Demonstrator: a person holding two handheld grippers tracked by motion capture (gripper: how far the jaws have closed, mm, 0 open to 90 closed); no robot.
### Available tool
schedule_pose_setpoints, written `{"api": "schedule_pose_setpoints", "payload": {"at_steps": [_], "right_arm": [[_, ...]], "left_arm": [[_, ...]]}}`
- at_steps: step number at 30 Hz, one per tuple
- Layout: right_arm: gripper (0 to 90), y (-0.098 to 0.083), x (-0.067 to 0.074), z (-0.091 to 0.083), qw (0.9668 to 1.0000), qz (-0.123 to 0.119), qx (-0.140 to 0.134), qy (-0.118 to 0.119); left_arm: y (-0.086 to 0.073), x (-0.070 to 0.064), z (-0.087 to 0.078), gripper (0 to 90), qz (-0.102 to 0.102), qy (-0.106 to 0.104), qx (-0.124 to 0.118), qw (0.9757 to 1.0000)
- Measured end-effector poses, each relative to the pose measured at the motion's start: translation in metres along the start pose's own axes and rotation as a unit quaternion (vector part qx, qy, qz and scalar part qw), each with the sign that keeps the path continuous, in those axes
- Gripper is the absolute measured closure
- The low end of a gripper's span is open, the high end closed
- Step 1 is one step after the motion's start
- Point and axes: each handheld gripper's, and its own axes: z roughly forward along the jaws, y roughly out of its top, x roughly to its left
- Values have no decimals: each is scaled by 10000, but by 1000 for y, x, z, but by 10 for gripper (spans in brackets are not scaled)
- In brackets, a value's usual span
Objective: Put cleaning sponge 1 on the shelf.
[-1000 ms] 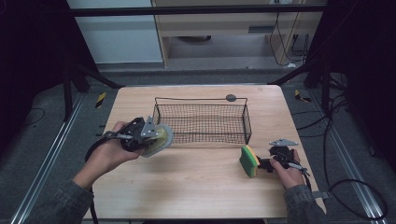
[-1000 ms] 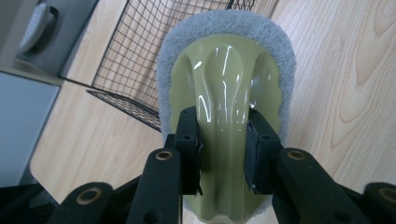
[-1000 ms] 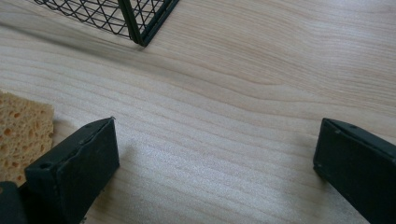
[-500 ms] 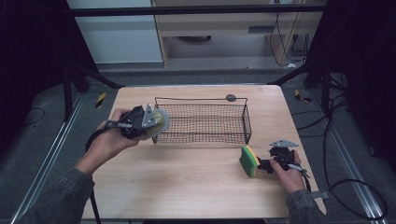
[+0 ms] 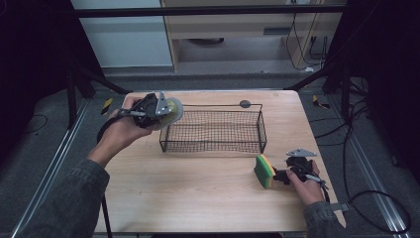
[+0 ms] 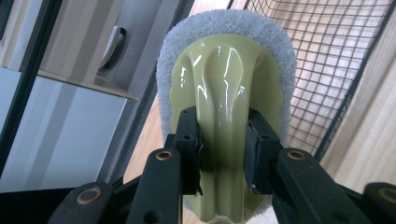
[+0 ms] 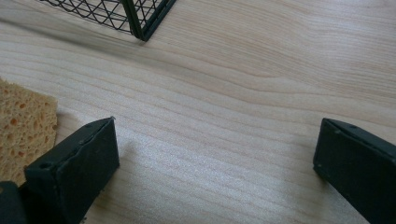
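Scrubber (image 6: 227, 88) with pale green handle and grey pad sits pinched between the jaws of the left gripper (image 5: 157, 112), raised by an outstretched arm above the desk's (image 5: 198, 193) far left corner, beside the wire basket's (image 5: 213, 130) left end. Near the right edge, the right gripper (image 7: 215, 158) rests low with jaws spread wide on nothing, a yellow-green sponge (image 5: 265, 170) just beside it.

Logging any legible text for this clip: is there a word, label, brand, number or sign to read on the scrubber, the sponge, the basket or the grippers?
None: the scrubber, the sponge, the wire basket, the left gripper and the right gripper carry no readable text.
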Motion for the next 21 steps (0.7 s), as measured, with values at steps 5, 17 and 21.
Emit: {"api": "schedule_pose_setpoints", "payload": {"at_steps": [5,17,21], "right_arm": [[4,0,0,0,10000,6,7,2],[4,0,0,0,10000,17,3,6],[4,0,0,0,10000,3,7,4]], "left_arm": [[9,2,2,701,16,-3,-73,10000],[10,-2,7,701,144,17,5,9999],[11,-2,9,701,134,-4,-55,9999]]}}
